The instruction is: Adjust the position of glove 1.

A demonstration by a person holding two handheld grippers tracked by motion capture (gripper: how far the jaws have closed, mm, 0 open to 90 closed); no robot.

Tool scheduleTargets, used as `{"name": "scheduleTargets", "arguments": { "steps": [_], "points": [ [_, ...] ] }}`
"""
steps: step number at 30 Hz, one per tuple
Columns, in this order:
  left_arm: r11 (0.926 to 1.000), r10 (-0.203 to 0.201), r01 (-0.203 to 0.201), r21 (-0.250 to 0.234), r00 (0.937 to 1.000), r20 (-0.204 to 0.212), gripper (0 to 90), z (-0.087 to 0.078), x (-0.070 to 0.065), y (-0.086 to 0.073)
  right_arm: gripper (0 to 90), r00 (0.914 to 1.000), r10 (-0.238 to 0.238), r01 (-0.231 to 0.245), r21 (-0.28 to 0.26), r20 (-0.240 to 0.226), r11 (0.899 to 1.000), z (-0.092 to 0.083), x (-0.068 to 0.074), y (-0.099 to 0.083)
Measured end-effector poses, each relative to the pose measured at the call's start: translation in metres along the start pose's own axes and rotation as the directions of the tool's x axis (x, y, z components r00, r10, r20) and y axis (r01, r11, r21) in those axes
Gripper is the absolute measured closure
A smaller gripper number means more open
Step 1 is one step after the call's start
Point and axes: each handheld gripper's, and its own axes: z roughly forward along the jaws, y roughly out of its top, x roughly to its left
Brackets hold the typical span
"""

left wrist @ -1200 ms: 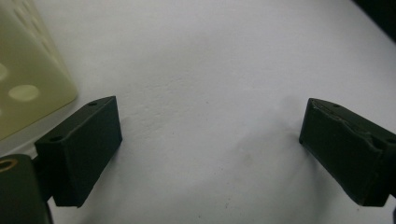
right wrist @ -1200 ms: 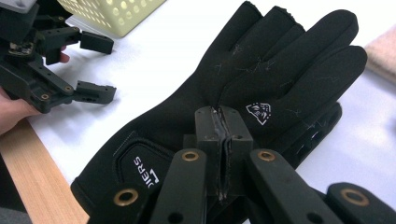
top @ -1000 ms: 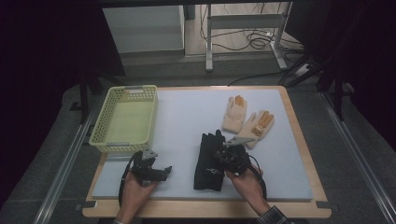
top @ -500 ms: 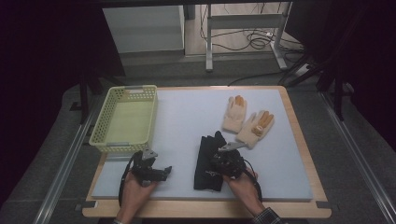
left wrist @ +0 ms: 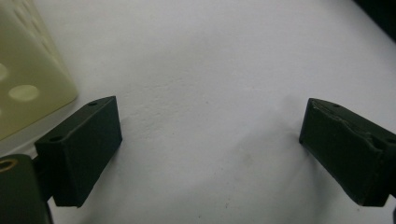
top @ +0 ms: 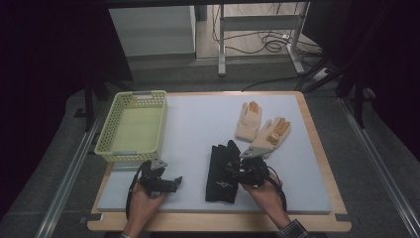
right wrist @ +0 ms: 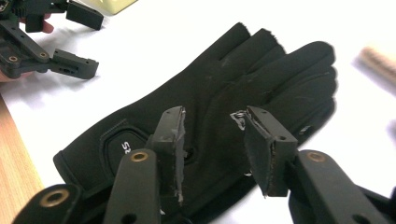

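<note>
**Letting go over the black gloves**

Hovering just above the black gloves (right wrist: 219,112), my right gripper (right wrist: 212,140) had its jaws parted, and they had just been opening; the pads pressed on nothing, with the glove fabric lying below the gap rather than pinched in it. In the high view that right gripper (top: 236,174) sat over the right edge of the black gloves (top: 221,171), which lay flat on the white mat (top: 198,124), cuff toward me and fingers pointing away. I read it as released.

Left of the black gloves and well apart from them, my left gripper (top: 174,183) rested low over the mat, jaws wide and empty; its own camera showed bare mat between the two black pads (left wrist: 84,149). From the right gripper view I could see that left gripper (right wrist: 79,44) beyond the gloves' cuff side.

Beyond the black gloves, a little to their right, lay a pair of cream gloves (top: 260,126) with orange fingertips, the nearer one just beside the black fingertips. Farther left of the black gloves, past my left gripper, stood the pale yellow basket (top: 111,148) at the mat's edge.
</note>
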Motion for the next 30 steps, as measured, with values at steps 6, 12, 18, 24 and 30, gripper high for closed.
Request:
{"name": "scheduleTargets", "arguments": {
  "steps": [6,12,18,24,30],
  "points": [
    [1.0000,0.000,0.000,0.000,1.0000,0.000,5.7,0.000,0.000,0.000,50.7,0.9997,0.004,-0.004,-0.007,0.022,1.000,-0.009,-0.014,-0.010],
    [1.0000,0.000,0.000,0.000,1.0000,-0.001,5.7,0.000,0.000,0.000,50.2,0.9986,0.034,-0.034,-0.008,0.041,0.999,-0.018,-0.026,-0.028],
    [1.0000,0.000,0.000,0.000,1.0000,-0.001,5.7,0.000,0.000,0.000,51.0,0.9986,0.028,-0.027,-0.018,0.045,0.999,-0.026,-0.030,-0.039],
    [1.0000,0.000,0.000,0.000,1.0000,-0.001,5.7,0.000,0.000,0.000,58.0,0.9990,0.008,-0.008,-0.013,0.043,1.000,-0.030,-0.027,-0.049],
    [1.0000,0.000,0.000,-0.001,1.0000,-0.001,5.6,0.000,0.000,0.000,62.6,0.9997,-0.006,0.005,0.014,0.024,1.000,-0.028,-0.023,-0.058]
  ]
}}
